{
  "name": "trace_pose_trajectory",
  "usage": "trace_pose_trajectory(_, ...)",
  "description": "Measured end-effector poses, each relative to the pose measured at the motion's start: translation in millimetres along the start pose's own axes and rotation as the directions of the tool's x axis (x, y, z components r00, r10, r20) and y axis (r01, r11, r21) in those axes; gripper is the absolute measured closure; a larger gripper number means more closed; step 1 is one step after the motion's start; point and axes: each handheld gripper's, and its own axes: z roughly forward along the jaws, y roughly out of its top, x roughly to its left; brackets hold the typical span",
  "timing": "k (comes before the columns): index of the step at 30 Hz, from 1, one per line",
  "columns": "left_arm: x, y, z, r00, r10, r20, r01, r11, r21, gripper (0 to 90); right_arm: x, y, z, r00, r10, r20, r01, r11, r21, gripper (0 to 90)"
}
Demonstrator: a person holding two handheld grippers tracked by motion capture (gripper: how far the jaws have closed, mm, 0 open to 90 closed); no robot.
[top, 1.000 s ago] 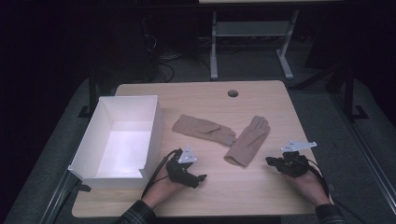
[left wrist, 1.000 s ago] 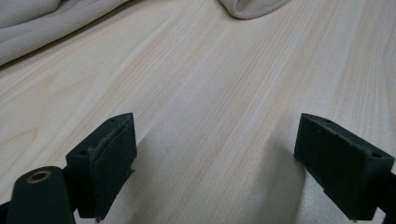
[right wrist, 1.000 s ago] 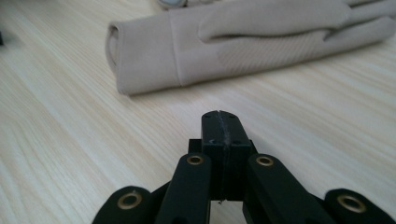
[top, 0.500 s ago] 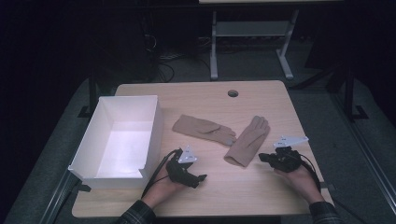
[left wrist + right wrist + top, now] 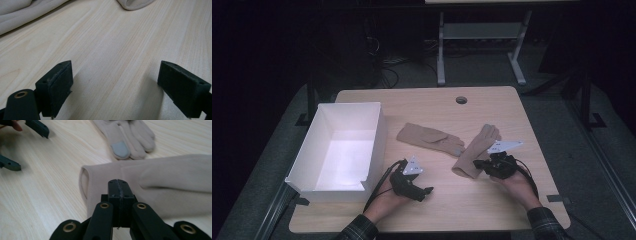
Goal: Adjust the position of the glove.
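High view is showing the right gripper (image 5: pixel 486 165) nosing at the cuff of the nearer beige glove (image 5: pixel 474 150) mid-table, jaws closed on nothing; arriving shut, it is risking shoving the cuff aside. Left gripper (image 5: pixel 122 85) is resting open on the wooden table (image 5: pixel 432 205).

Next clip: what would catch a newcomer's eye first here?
Two beige knit gloves lie mid-table: the left glove flat, the right glove running diagonally with its cuff toward the person. The right gripper, jaws shut, hovers at that cuff, apparently without gripping it. An open white cardboard box stands at the left of the pale wooden table, beside the open left gripper.
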Motion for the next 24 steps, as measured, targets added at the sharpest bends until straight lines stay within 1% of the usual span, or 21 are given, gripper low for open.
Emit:
trace_pose_trajectory(1, 0.0, 0.0, 0.0, 1.0000, -0.001, 0.000, 0.001, 1.0000, 0.000, 12.2, 0.9, 1.2, 1.7, 1.0000, -0.006, -0.003, 0.006, 1.000, 0.000, 90.0)
trace_pose_trajectory(2, 0.0, 0.0, -0.1, 1.0000, 0.000, 0.000, 0.000, 1.0000, 0.001, 12.2, 2.7, 2.9, 3.9, 1.0000, 0.000, -0.009, 0.000, 1.000, 0.000, 90.0)
trace_pose_trajectory(6, 0.0, 0.0, 0.0, 1.0000, 0.000, 0.000, 0.000, 1.0000, 0.001, 12.2, 7.5, 9.4, 13.9, 0.9996, -0.004, -0.027, 0.004, 1.000, 0.007, 90.0)
trace_pose_trajectory(11, 0.0, 0.0, 0.0, 1.0000, 0.001, 0.000, -0.001, 1.0000, 0.000, 12.2, 9.4, 14.7, 22.2, 0.9994, -0.011, -0.032, 0.011, 1.000, 0.010, 90.0)
trace_pose_trajectory(13, -0.1, 0.0, 0.0, 1.0000, -0.001, 0.000, 0.001, 1.0000, 0.000, 12.2, 9.3, 15.2, 23.8, 0.9995, -0.015, -0.028, 0.015, 1.000, 0.010, 90.0)
trace_pose_trajectory(16, 0.0, 0.0, 0.0, 1.0000, 0.000, 0.000, 0.000, 1.0000, 0.000, 12.2, 8.6, 14.7, 29.9, 0.9996, -0.008, -0.025, 0.009, 1.000, 0.021, 90.0)
trace_pose_trajectory(20, 0.3, 0.1, -0.1, 1.0000, 0.006, -0.002, -0.006, 1.0000, -0.001, 12.2, 8.6, 11.2, 35.6, 0.9996, -0.021, -0.016, 0.022, 0.998, 0.066, 90.0)
trace_pose_trajectory(21, 0.2, 0.0, 0.0, 1.0000, 0.004, -0.002, -0.004, 1.0000, -0.001, 12.2, 8.3, 10.0, 36.9, 0.9995, -0.028, -0.016, 0.029, 0.997, 0.066, 90.0)
trace_pose_trajectory(24, 0.0, 0.0, 0.0, 1.0000, 0.001, 0.000, -0.001, 1.0000, 0.000, 12.2, 8.1, 10.1, 36.6, 0.9996, -0.023, -0.018, 0.024, 0.997, 0.070, 90.0)
